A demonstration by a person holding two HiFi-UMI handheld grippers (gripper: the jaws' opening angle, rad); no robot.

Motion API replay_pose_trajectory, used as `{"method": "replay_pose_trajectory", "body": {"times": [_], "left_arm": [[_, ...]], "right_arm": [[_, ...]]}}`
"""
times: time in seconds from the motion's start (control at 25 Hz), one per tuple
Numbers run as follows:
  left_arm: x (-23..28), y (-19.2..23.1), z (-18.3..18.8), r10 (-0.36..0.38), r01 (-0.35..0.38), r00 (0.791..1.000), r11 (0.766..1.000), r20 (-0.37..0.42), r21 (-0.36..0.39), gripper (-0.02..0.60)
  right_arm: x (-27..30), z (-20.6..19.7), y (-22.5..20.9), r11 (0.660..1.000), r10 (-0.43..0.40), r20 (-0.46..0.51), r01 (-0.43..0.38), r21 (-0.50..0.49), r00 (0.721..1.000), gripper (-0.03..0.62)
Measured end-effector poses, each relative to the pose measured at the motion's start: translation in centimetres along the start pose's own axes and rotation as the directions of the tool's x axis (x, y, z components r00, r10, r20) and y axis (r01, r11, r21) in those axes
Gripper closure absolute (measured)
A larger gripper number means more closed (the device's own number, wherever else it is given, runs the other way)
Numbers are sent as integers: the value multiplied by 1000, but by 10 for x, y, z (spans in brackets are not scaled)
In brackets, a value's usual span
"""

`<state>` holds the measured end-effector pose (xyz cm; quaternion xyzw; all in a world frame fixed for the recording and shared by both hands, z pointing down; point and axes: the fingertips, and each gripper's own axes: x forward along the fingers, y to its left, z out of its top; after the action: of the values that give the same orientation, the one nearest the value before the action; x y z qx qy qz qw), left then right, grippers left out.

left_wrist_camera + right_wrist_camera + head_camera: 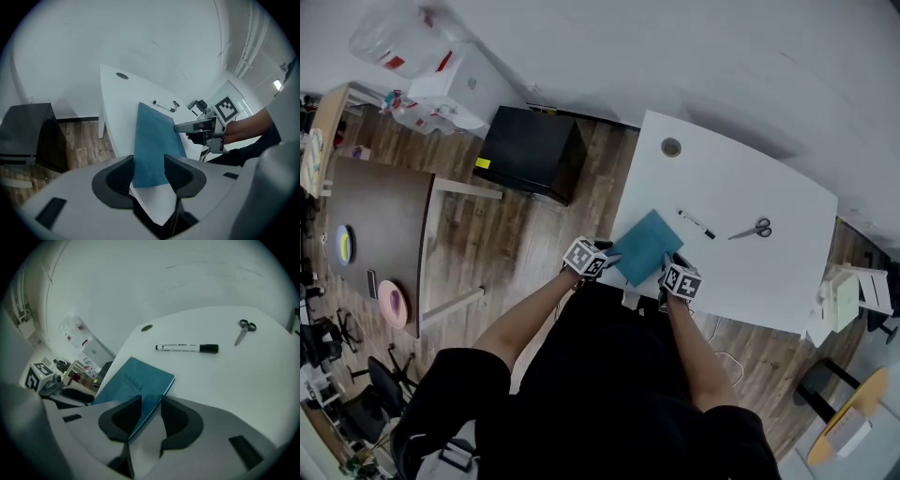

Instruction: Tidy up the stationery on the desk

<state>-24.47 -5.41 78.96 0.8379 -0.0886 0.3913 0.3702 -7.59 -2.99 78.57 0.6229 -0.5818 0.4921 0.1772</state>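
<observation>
An office: white desk [741,272]; office chairs [366,412] (wood floor [516,244]); black cabinet [530,150]

notebook [647,246] is showing teal | surface [750,277] is looking white | marker [697,224] is showing white body, black cap | left gripper [611,257] and right gripper [668,264] cubes are showing black-and-white squares | floor [506,234] is looking brown

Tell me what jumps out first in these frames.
A teal softcover notebook sits at the near edge of the white desk, clamped from opposite sides by the left gripper and the right gripper. Beyond it, a white marker with a black cap and a pair of metal scissors lie loose on the desk, untouched.
</observation>
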Motion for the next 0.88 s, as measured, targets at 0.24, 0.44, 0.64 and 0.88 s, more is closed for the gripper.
{"method": "replay_pose_trajectory", "body": {"times": [0.24,0.44,0.64,0.88], "left_arm": [[4,-18,-18,38,-38,999,999,3,-11,387],[9,-32,-20,39,-36,999,997,37,-75,376],[6,-31,-23,51,-45,997,993,55,-113,376],[2,-29,-30,99,-92,994,988,55,-120,376]], "right_arm": [[25,34,8,1000,20,-30,-20,3,999,459],[34,57,18,996,45,-40,-48,-73,998,459],[33,47,23,974,60,-108,-81,-209,992,459],[15,3,34,953,92,-204,-146,-266,975,459]]}}
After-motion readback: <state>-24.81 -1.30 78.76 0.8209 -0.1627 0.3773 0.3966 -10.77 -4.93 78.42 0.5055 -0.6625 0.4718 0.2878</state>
